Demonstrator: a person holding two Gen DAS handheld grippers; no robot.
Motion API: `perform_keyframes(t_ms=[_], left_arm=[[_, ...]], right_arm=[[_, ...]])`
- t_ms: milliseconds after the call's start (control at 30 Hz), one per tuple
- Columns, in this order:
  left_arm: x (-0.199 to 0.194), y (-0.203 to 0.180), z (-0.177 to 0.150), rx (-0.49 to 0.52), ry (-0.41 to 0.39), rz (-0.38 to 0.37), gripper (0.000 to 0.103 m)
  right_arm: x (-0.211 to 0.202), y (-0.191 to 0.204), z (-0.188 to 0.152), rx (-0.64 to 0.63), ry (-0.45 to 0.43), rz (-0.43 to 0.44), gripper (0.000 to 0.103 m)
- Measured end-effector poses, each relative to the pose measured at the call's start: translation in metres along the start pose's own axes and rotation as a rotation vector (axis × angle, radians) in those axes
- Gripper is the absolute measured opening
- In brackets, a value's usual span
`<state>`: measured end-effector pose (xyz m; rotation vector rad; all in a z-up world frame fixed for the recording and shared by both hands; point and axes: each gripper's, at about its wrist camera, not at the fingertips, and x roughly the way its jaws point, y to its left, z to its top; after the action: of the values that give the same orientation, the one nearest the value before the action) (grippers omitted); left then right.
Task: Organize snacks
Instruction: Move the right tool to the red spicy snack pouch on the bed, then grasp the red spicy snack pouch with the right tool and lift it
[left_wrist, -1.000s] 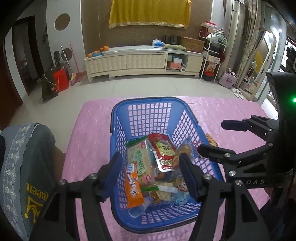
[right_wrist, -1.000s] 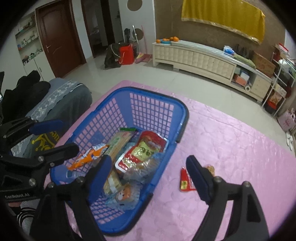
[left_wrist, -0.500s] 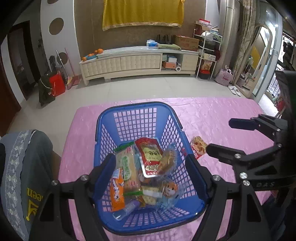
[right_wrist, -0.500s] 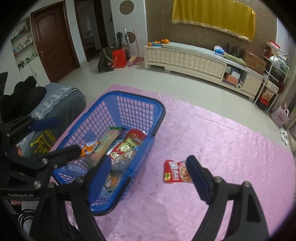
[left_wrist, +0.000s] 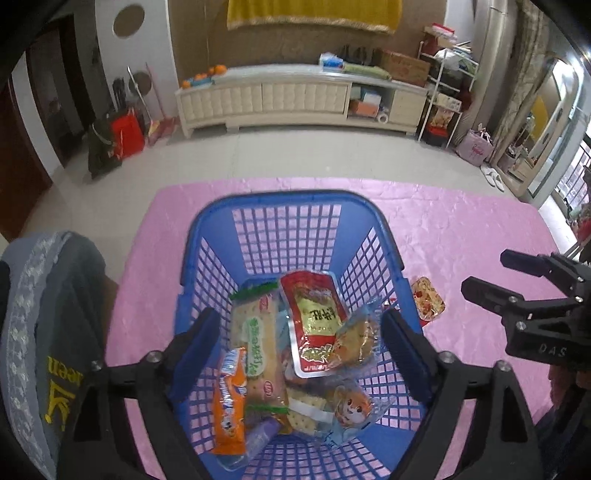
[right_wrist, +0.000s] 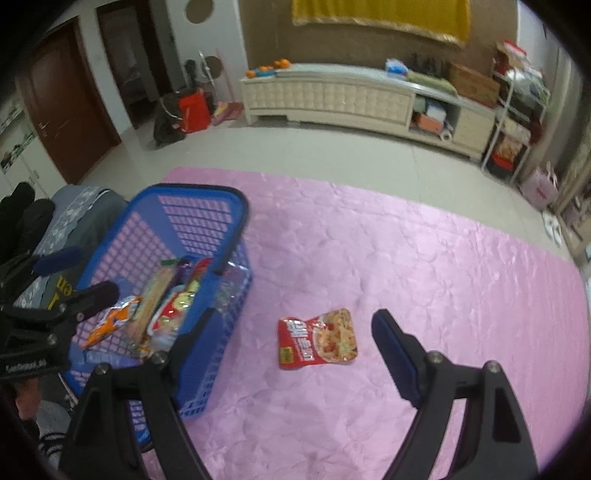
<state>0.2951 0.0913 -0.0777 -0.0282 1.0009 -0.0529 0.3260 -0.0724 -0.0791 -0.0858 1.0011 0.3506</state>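
Basket (left_wrist: 288, 206) holds several snacks (one red packet (right_wrist: 317, 339) lies outside).

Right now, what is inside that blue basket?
The blue basket holds a red pouch, a green cracker pack, an orange packet and clear-wrapped buns; whatever lies beneath them is covered.

A family living room in a home: a long cream cabinet (left_wrist: 295, 99) with quilted door fronts runs along the far wall beneath a hanging yellow cloth (left_wrist: 314, 13), with oranges (left_wrist: 207, 74) at its left end and a cardboard box (left_wrist: 404, 66) at its right. A wire rack (left_wrist: 443, 88) crammed with household goods stands beside it, slippers (left_wrist: 493, 177) lie on the pale tiled floor (left_wrist: 295, 155), and a dark wooden door (right_wrist: 62, 110) opens at the left. In the foreground, a table under a pink cloth (right_wrist: 406, 258) carries a blue basket (left_wrist: 295, 206) of packaged snacks.
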Motion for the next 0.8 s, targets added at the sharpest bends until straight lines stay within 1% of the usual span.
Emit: perform_keyframes(t_ms=[33, 67, 133, 200, 300, 367, 500, 567, 633, 700, 800], left_arm=[[0.003, -0.001, -0.001, 0.0, 0.01, -0.007, 0.101], [0.005, -0.002, -0.001, -0.001, 0.017, -0.013, 0.103], [0.009, -0.001, 0.0, -0.004, 0.023, -0.014, 0.103], [0.013, -0.001, 0.001, -0.005, 0.031, 0.003, 0.103], [0.02, -0.003, 0.003, 0.002, 0.049, 0.031, 0.103], [0.026, -0.003, 0.004, 0.0, 0.07, 0.041, 0.103], [0.037, 0.001, 0.004, -0.032, 0.106, 0.05, 0.103], [0.044, 0.005, 0.004, -0.069, 0.139, 0.057, 0.103], [0.048, 0.005, 0.004, -0.093, 0.155, 0.034, 0.103], [0.05, 0.003, 0.003, -0.096, 0.166, 0.021, 0.103], [0.054, 0.001, 0.0, -0.077, 0.171, 0.035, 0.103]], right_arm=[[0.006, -0.004, 0.0, 0.014, 0.016, 0.006, 0.086], [0.011, -0.006, 0.0, 0.021, 0.026, 0.014, 0.086], [0.022, -0.012, -0.002, 0.025, 0.054, 0.005, 0.086], [0.036, -0.017, -0.006, 0.011, 0.084, -0.019, 0.086], [0.063, -0.021, -0.012, -0.011, 0.176, 0.013, 0.086], [0.079, -0.024, -0.018, -0.028, 0.207, 0.017, 0.086], [0.106, -0.027, -0.023, -0.058, 0.249, 0.014, 0.086], [0.118, -0.028, -0.023, -0.062, 0.269, 0.024, 0.086], [0.131, -0.028, -0.024, -0.067, 0.291, 0.027, 0.086], [0.142, -0.023, -0.025, -0.086, 0.307, 0.026, 0.086], [0.145, -0.018, -0.026, -0.115, 0.299, 0.034, 0.086]])
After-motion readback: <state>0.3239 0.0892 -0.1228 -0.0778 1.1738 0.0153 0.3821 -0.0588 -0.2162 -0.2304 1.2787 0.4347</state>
